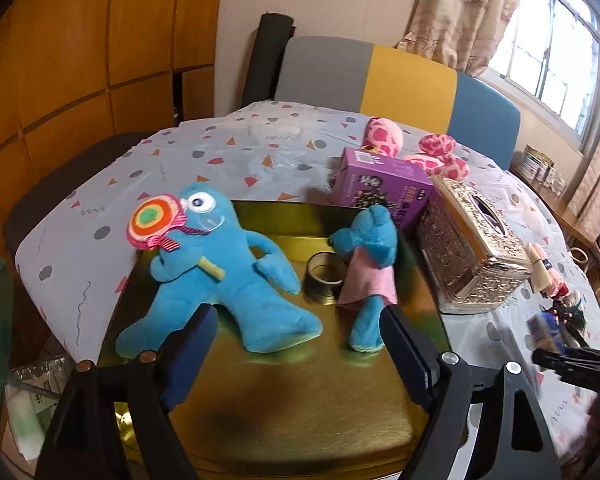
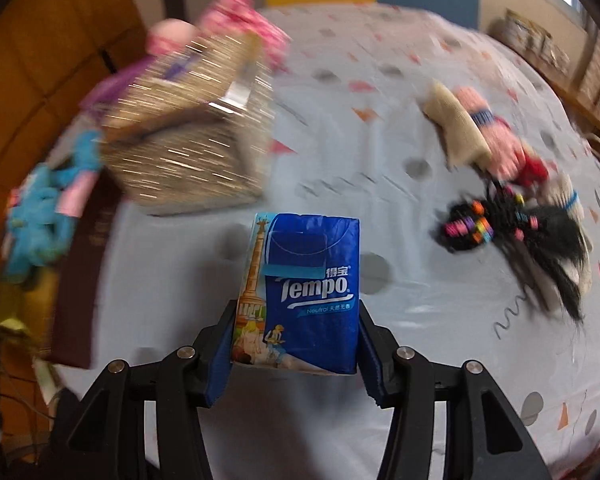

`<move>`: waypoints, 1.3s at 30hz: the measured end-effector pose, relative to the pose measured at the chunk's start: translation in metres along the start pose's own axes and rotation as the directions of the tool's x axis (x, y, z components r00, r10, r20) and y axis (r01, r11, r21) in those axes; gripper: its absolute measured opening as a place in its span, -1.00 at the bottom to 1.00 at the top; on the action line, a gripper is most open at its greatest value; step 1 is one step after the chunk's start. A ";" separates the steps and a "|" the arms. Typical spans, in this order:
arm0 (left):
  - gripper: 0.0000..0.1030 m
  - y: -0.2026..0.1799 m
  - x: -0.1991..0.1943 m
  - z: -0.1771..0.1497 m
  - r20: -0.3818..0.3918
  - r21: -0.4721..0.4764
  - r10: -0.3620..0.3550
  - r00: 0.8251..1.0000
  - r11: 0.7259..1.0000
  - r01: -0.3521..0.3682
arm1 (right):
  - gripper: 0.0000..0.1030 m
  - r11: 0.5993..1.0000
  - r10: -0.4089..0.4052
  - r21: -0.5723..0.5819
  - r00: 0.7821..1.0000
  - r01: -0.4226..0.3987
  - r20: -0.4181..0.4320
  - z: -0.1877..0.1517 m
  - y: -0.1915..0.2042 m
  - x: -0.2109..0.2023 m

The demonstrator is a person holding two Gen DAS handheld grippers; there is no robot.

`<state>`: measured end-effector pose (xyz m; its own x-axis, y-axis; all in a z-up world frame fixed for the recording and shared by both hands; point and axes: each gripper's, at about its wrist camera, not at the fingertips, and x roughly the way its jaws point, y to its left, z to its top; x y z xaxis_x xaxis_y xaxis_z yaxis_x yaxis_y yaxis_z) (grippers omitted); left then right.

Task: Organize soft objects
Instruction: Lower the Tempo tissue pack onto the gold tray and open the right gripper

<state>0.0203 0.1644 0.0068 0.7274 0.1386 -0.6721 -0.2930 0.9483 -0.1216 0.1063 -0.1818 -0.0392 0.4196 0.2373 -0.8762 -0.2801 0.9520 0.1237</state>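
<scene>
A big blue plush (image 1: pixel 216 276) with a lollipop and a small blue plush (image 1: pixel 370 264) in a pink dress lie on a gold tray (image 1: pixel 300 400). My left gripper (image 1: pixel 296 328) is open and empty, just above the tray near their feet. My right gripper (image 2: pixel 296 320) is shut on a blue Tempo tissue pack (image 2: pixel 304 292), held above the table. A pink spotted plush (image 1: pixel 412 148) lies at the back. Small dolls and a black tassel toy (image 2: pixel 512 216) lie at the right; the scene in the right wrist view is motion-blurred.
A gold tissue box (image 1: pixel 472 244) and a purple carton (image 1: pixel 384 184) stand right of the tray. A tape roll (image 1: pixel 324 276) sits on the tray. The table has a patterned cloth (image 1: pixel 220 160); a chair (image 1: pixel 400 80) stands behind.
</scene>
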 end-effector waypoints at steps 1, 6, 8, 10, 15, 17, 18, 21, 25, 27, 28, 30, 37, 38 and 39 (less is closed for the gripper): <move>0.62 0.003 0.001 0.000 0.000 -0.008 0.007 1.000 1.000 -0.007 | 0.04 1.000 0.021 -0.020 1.000 -0.020 0.023 0.001 0.012 -0.009; 0.62 0.021 -0.001 0.001 0.019 -0.056 0.042 0.999 0.998 -0.041 | 0.04 0.986 0.132 -0.115 0.988 -0.123 0.075 0.016 0.064 -0.031; 0.62 0.027 -0.001 0.002 0.015 -0.067 0.058 0.998 0.996 -0.057 | 0.04 0.973 0.196 -0.141 0.977 -0.183 0.085 0.022 0.094 -0.034; 0.62 0.034 -0.003 0.002 0.024 -0.082 0.069 0.997 0.994 -0.067 | 0.04 0.955 0.246 -0.193 0.966 -0.226 0.083 0.027 0.126 -0.034; 0.62 0.050 -0.004 0.000 0.022 -0.113 0.100 0.995 0.989 -0.097 | 0.04 0.929 0.303 -0.232 0.953 -0.288 0.029 0.035 0.177 -0.017; 0.63 0.054 -0.004 -0.002 0.016 -0.119 0.108 0.994 0.987 -0.105 | 0.04 0.926 0.295 -0.249 0.956 -0.284 0.007 0.037 0.193 -0.008; 0.63 0.056 -0.003 -0.002 0.013 -0.120 0.112 0.994 0.987 -0.110 | 0.05 0.927 0.288 -0.252 0.958 -0.279 -0.001 0.036 0.197 -0.004; 0.63 0.060 -0.001 -0.004 0.004 -0.126 0.123 0.992 0.985 -0.121 | 0.06 0.926 0.273 -0.258 0.961 -0.275 -0.043 0.038 0.208 0.013; 0.64 0.059 0.000 -0.007 -0.003 -0.124 0.120 0.993 0.985 -0.119 | 0.12 0.939 0.221 -0.257 0.973 -0.230 -0.065 0.038 0.210 0.033; 0.64 0.056 0.002 -0.008 -0.007 -0.114 0.122 0.992 0.986 -0.122 | 0.33 0.933 0.244 -0.255 0.967 -0.253 -0.069 0.038 0.209 0.031; 0.64 0.055 0.003 -0.008 -0.012 -0.111 0.121 0.993 0.986 -0.122 | 0.36 0.932 0.248 -0.259 0.967 -0.253 -0.052 0.037 0.209 0.027; 0.64 0.053 0.004 -0.009 -0.015 -0.107 0.119 0.993 0.987 -0.120 | 0.36 0.934 0.262 -0.246 0.965 -0.261 -0.028 0.036 0.204 0.019; 0.64 0.045 -0.001 -0.008 -0.002 -0.080 0.122 0.993 0.989 -0.121 | 0.36 0.937 0.283 -0.227 0.957 -0.265 0.054 0.031 0.182 -0.008; 0.64 0.044 -0.002 -0.008 0.001 -0.074 0.120 0.993 0.990 -0.120 | 0.36 0.939 0.283 -0.221 0.957 -0.263 0.064 0.030 0.179 -0.010; 0.64 0.042 -0.003 -0.008 0.004 -0.066 0.120 0.993 0.991 -0.119 | 0.36 0.942 0.278 -0.216 0.958 -0.257 0.076 0.029 0.173 -0.014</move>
<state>0.0013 0.2011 -0.0022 0.6897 0.2526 -0.6785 -0.4179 0.9042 -0.0882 0.0768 -0.0144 0.0077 0.3890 0.5068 -0.7693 -0.5579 0.7941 0.2411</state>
